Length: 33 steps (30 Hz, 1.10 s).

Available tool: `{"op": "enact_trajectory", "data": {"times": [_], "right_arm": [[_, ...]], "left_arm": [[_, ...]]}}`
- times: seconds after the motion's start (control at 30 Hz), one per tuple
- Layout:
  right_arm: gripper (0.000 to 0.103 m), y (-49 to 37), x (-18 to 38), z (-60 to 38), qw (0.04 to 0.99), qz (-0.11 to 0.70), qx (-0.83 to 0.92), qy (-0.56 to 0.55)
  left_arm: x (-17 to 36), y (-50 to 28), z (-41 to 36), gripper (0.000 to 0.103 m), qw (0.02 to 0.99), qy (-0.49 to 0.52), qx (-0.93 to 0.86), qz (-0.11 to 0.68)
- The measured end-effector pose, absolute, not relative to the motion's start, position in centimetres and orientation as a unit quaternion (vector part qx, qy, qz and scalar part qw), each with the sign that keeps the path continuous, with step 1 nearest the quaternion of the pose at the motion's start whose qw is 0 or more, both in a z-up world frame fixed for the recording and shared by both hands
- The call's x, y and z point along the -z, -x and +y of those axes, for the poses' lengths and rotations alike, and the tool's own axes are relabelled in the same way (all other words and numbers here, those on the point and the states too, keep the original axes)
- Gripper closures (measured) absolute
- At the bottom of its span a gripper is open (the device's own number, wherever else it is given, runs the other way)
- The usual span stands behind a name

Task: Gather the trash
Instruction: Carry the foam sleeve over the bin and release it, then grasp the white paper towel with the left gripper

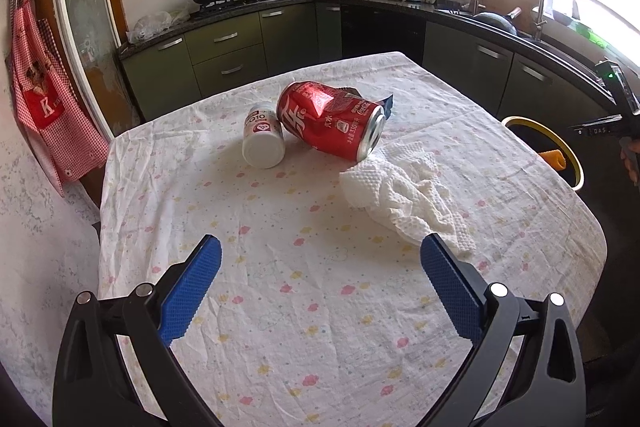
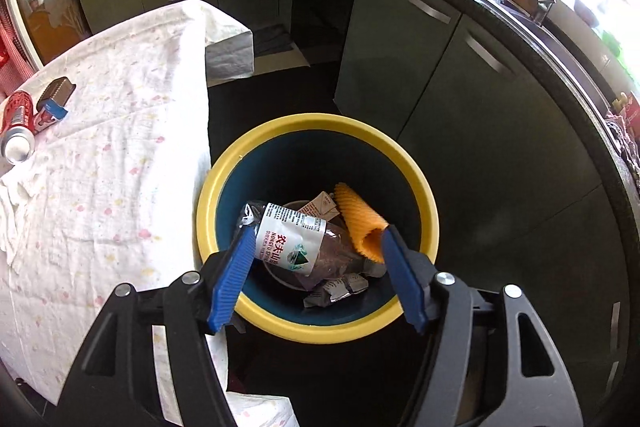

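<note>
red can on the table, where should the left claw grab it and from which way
Grip the red can across its round body, near the open-top end where it is less crushed. It lies on its side with that end facing the camera, so the open left claw should come from above, fingers straddling its width. The white bottle touches its left side.

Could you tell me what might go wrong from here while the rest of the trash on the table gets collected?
The dented red can lies on its side against the small white bottle; nudging either could roll it across the tablecloth. The crumpled paper towel is soft and may slip from the open left gripper. The bin sits beside the table edge, so a short drop could miss.
</note>
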State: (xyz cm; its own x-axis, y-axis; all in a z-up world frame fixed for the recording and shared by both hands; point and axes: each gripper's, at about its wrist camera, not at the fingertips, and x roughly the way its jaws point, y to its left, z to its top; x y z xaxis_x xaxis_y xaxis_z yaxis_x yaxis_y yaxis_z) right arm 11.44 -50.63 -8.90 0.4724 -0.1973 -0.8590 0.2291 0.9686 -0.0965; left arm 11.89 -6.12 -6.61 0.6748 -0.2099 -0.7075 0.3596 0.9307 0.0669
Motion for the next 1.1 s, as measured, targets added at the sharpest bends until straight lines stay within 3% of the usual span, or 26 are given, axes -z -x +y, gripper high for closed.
{"op": "enact_trajectory", "data": {"times": [0.4,0.97,1.07,1.1], "right_arm": [[0.036,-7.9,6.5,-48.6,0.881,0.463,0.091,-0.027],[0.036,-8.7,8.2,-48.2,0.878,0.473,0.057,-0.040],[0.036,-9.0,8.3,-48.1,0.878,0.474,0.053,-0.041],[0.036,-9.0,8.4,-48.1,0.878,0.475,0.053,-0.041]], "left_arm": [[8.3,-15.4,-12.1,0.005,0.870,-0.172,0.256,0.384],[11.5,-20.9,-15.4,0.005,0.831,-0.181,0.290,0.439],[11.8,-21.3,-15.4,0.016,0.831,-0.177,0.284,0.444],[11.9,-21.4,-15.4,0.024,0.830,-0.176,0.281,0.447]]}}
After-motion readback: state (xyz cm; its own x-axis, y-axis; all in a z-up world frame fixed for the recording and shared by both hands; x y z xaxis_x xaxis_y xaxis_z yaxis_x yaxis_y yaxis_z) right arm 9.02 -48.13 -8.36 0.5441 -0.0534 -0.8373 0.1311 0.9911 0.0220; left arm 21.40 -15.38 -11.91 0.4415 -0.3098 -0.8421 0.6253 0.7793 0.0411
